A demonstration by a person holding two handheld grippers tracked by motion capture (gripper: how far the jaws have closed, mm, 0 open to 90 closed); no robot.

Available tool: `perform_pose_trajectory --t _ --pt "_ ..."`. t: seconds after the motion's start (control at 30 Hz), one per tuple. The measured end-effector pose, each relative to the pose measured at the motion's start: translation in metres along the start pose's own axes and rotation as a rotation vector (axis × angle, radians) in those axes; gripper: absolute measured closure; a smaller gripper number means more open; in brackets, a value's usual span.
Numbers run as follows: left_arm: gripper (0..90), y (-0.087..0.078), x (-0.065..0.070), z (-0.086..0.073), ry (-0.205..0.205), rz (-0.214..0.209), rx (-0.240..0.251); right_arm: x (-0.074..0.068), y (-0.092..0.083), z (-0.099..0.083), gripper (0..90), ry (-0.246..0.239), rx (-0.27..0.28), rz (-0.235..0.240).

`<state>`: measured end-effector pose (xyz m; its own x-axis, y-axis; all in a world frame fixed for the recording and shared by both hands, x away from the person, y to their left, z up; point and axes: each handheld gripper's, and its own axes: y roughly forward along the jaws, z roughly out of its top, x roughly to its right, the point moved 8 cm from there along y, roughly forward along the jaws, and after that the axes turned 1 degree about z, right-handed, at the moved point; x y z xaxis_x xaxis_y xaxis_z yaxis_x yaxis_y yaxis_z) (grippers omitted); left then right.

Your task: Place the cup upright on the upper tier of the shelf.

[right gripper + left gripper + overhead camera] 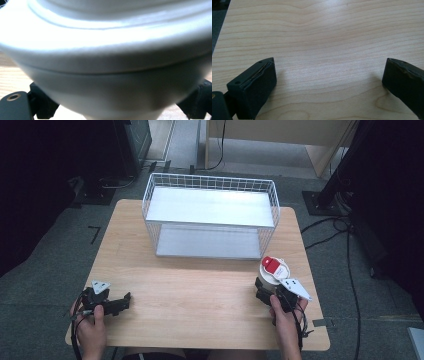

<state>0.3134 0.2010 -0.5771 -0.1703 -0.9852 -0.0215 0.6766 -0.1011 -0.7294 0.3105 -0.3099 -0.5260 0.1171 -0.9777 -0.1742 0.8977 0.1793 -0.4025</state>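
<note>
1. the worktop [200, 290] lies bare between the left hand-held gripper [117, 304] and the right hand-held gripper [264, 290].
2. the wire basket [210, 215] blocks the far middle.
3. the white cup [272, 272] stands near the basket's right front corner.

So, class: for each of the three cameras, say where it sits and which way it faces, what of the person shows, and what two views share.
High view: above the person's side, looking forward and down on the table and wire basket; both hands show.
Left gripper view: rides the left gripper, facing bare tabletop between open jaws.
Right gripper view: rides the right gripper, tight against the white cup.
Shared: high and right gripper views both show the cup.
</note>
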Motion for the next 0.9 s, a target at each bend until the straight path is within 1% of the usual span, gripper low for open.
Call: perform_pose_trajectory --t 0.13,0.2,0.27,0.33,0.37,0.4,0.43,0.47,0.7,0.77,0.9 --pt "0.0 0.000 0.000 0.000 0.000 0.000 0.000 0.000 0.005 0.000 8.5 0.014 0.024 -0.007" --pt "0.0 0.000 0.000 0.000 0.001 0.000 0.000 -0.001 0.007 0.000 8.2 0.012 0.031 -0.017" --pt "0.0 0.000 0.000 0.000 0.000 0.000 0.000 -0.002 0.009 0.000 7.6 0.020 0.036 -0.034" --pt "0.0 0.000 0.000 0.000 0.000 0.000 0.000 -0.003 0.012 0.000 7.3 0.005 0.043 -0.068" --pt "0.0 0.000 0.000 0.000 0.000 0.000 0.000 -0.003 0.012 0.000 7.3 0.005 0.043 -0.068" --pt "0.0 0.000 0.000 0.000 0.000 0.000 0.000 -0.003 0.012 0.000 7.3 -0.005 0.048 -0.079" --pt "0.0 0.000 0.000 0.000 0.000 0.000 0.000 -0.003 0.013 0.000 9.3 -0.018 0.051 -0.092" --pt "0.0 0.000 0.000 0.000 0.000 0.000 0.000 -0.002 0.012 0.000 9.5 -0.020 0.052 -0.099" --pt "0.0 0.000 0.000 0.000 0.000 0.000 0.000 -0.003 0.010 0.000 10.4 -0.018 0.053 -0.101" --pt "0.0 0.000 0.000 0.000 0.000 0.000 0.000 -0.005 0.007 0.004 10.5 -0.018 0.072 -0.082" --pt "0.0 0.000 0.000 0.000 0.000 0.000 0.000 -0.011 0.000 0.015 10.6 -0.026 0.104 -0.067"
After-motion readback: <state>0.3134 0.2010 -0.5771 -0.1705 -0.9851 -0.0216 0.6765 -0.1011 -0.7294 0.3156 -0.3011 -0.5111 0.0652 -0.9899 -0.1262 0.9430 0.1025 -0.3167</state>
